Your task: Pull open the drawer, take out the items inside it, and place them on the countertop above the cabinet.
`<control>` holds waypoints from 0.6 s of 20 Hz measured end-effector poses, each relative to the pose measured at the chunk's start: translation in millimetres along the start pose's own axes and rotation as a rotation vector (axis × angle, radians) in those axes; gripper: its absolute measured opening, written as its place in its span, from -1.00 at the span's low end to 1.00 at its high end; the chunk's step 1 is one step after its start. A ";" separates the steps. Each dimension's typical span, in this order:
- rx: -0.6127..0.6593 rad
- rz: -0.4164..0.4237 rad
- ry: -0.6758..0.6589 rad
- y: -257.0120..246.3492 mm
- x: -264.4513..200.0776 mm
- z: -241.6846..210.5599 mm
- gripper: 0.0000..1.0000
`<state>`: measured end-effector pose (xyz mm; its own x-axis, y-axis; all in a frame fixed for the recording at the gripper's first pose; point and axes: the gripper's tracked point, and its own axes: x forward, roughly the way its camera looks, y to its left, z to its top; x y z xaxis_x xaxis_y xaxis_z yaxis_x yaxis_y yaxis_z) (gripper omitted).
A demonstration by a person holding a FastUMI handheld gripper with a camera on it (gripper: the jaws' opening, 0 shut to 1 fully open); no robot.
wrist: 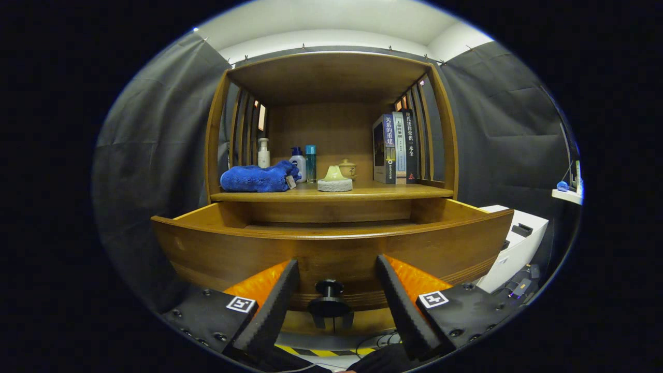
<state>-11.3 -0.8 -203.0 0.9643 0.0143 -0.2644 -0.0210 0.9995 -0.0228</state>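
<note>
A wooden cabinet stands ahead with its drawer [331,248] pulled out toward me. The drawer's curved front panel hides what lies inside. A dark round knob [330,288] sticks out from the drawer front, low down. My gripper [336,269] is open, with the knob between its two fingers [282,290] and clear space on both sides. On the countertop [362,192] above the drawer lie a folded blue towel [256,177], a white pump bottle [263,153], two small bottles [304,163], a pale cone-shaped piece on a round pad [334,179], a small lidded jar [347,168] and several upright books [396,148].
The shelf has slatted wooden sides and a wooden roof over the countertop. A white box [518,243] stands to the right of the drawer, with dark cables below it. A striped yellow and black tape line [321,352] runs on the floor beneath the drawer.
</note>
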 end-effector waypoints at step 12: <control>0.003 -0.011 0.033 1.7 75.0 9.9 0.97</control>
<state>63.6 2.3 -213.3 0.9551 0.0028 -0.2962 -0.0099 0.9997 -0.0227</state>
